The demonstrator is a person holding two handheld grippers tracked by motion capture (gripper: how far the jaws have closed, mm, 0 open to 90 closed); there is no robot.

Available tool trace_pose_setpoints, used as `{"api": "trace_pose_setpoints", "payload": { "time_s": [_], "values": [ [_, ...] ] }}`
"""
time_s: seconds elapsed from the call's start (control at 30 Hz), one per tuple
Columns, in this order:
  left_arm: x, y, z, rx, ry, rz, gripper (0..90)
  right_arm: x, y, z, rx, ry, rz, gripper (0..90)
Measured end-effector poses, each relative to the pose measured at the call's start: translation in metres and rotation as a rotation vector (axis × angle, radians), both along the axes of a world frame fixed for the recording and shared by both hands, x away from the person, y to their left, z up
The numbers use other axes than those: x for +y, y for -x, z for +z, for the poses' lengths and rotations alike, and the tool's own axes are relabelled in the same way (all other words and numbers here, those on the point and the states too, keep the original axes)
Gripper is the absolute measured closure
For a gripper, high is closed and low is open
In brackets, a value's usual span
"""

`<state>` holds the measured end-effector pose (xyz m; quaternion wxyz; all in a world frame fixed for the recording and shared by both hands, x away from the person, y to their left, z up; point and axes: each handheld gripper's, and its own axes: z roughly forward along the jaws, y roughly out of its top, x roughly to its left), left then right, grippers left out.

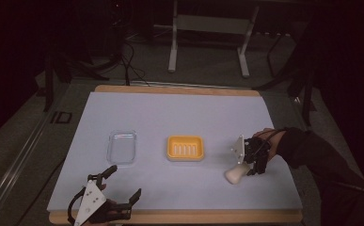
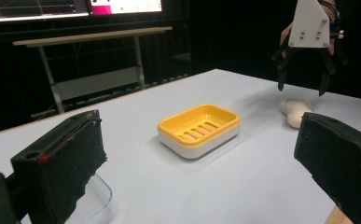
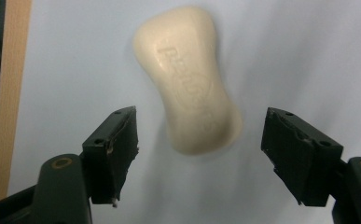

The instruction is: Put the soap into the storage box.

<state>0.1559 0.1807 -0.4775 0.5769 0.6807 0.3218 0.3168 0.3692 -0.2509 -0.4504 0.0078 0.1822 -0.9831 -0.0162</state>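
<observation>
We had the right gripper (image 3: 199, 154) released and hovering right over the soap bar (image 3: 189, 77) lying flat on the bench (image 1: 179, 113), its long axis running roughly across the jaw line, left gripper (image 1: 123, 181) open and well apart.

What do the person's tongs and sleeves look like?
Both tongs are black frames with two chunky black jaws faced with dark pads. The left tongs and right tongs each carry a pale grey three-cornered plate with small screws. The right arm wears a black sleeve.
</observation>
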Motion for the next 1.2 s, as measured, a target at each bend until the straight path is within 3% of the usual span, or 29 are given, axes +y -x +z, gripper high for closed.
{"api": "trace_pose_setpoints", "payload": {
  "time_s": [0.4,0.83,1.2],
  "values": [
    [0.001,0.008,-0.001,0.011,-0.006,0.022,1.7,0.02,0.016,-0.002,0.008,0.003,0.134,28.4],
    [0.004,0.013,-0.003,0.019,-0.008,0.042,1.7,0.021,0.015,-0.018,0.005,0.03,0.179,30.3],
    [0.003,0.014,-0.003,0.023,-0.025,0.042,1.7,0.018,0.011,-0.034,0.014,0.055,0.176,34.8]
  ]
}}
